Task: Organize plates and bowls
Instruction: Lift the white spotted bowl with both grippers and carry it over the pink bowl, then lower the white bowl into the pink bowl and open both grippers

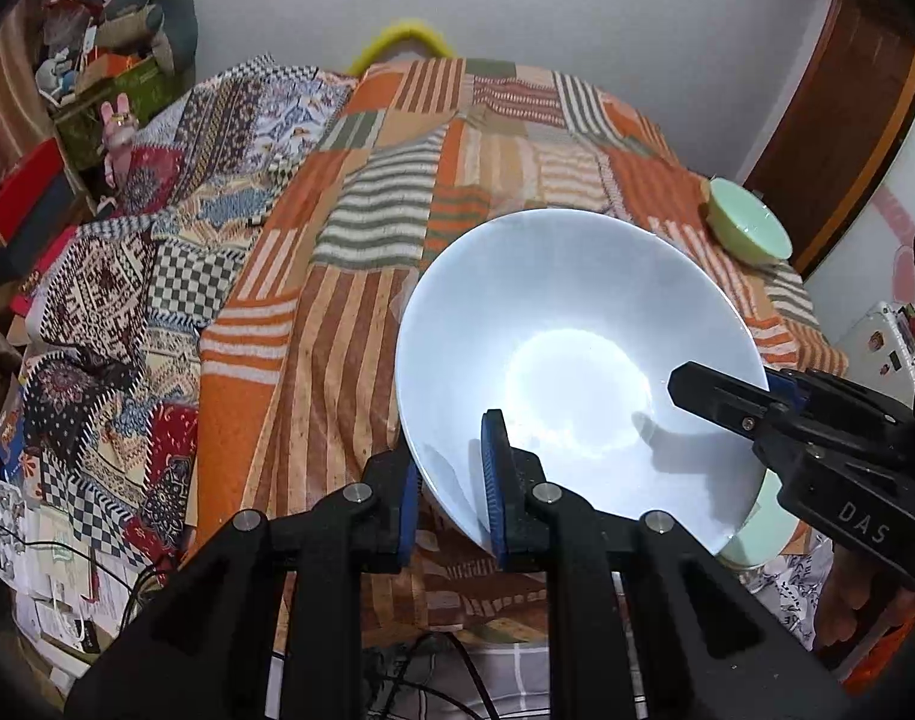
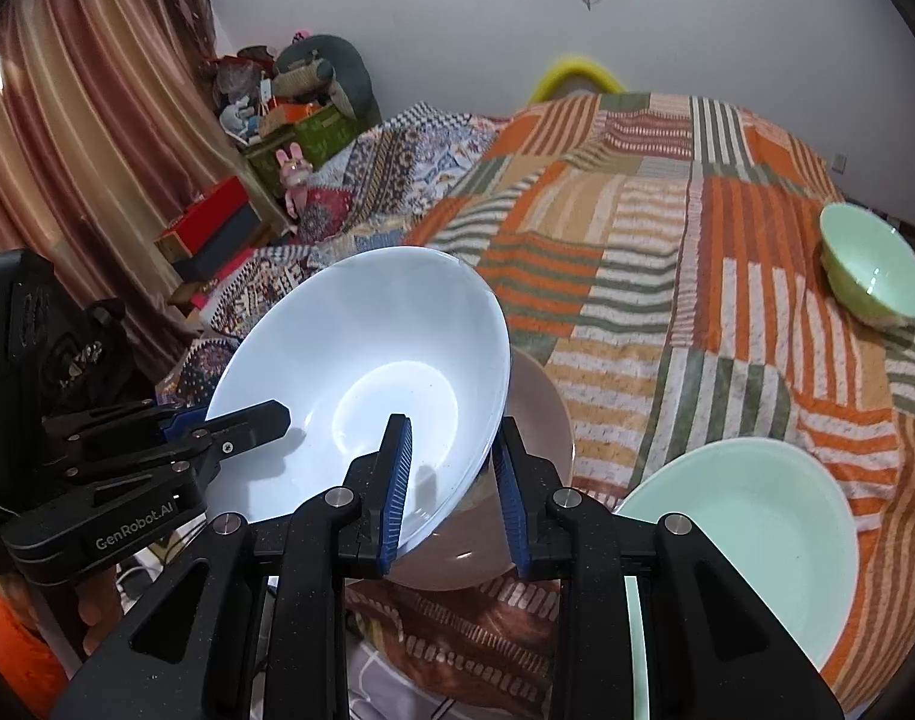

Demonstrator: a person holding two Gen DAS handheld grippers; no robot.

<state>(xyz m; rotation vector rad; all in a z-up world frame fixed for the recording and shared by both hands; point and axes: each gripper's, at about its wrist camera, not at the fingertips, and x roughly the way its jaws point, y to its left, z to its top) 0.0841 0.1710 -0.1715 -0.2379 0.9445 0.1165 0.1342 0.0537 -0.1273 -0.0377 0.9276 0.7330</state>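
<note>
We record: striped patchwork bedspread (image 2: 667, 276); white wall (image 2: 433, 24); curtain (image 2: 85, 138) upper left. Left gripper (image 1: 451, 480) and right gripper (image 2: 451, 468) both clamp the pale blue bowl (image 2: 361, 372), centre frame.

Bedroom — quilted bed (image 2: 667, 252), curtains (image 2: 97, 138)

Your bed (image 2: 667, 276) wears a striped orange patchwork cover; on it you have a small green bowl (image 2: 874, 267) far right, a pale green plate (image 2: 757, 528) and a brownish plate (image 2: 541, 414) near you.
</note>
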